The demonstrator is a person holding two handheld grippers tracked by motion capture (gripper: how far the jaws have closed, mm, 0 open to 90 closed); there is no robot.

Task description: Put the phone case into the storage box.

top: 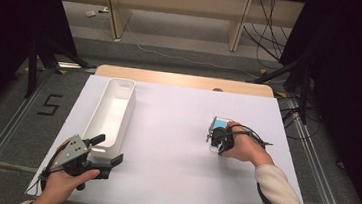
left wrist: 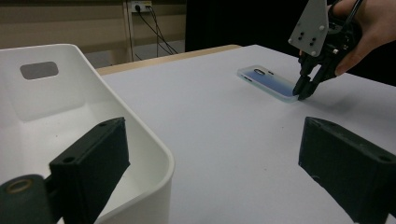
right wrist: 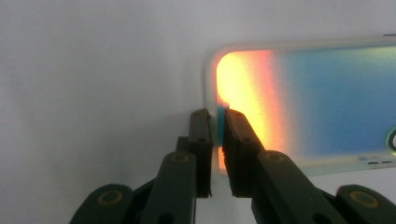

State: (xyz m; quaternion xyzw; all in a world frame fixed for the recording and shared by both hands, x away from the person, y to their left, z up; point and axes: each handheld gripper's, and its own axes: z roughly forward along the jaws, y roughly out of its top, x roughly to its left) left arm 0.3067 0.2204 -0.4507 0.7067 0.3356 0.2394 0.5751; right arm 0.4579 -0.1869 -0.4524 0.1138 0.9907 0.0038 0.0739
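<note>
White bin (top: 113, 113) empty; phone case (top: 219, 123) on table (top: 174, 146).

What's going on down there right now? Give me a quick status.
Right gripper shut on phone case edge, case flat on table. Left gripper open, idle beside white bin. Nothing between case and bin.

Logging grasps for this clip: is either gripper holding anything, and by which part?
The right gripper pinches the phone case by the rim of its short end. The left gripper is open and holds nothing.
</note>
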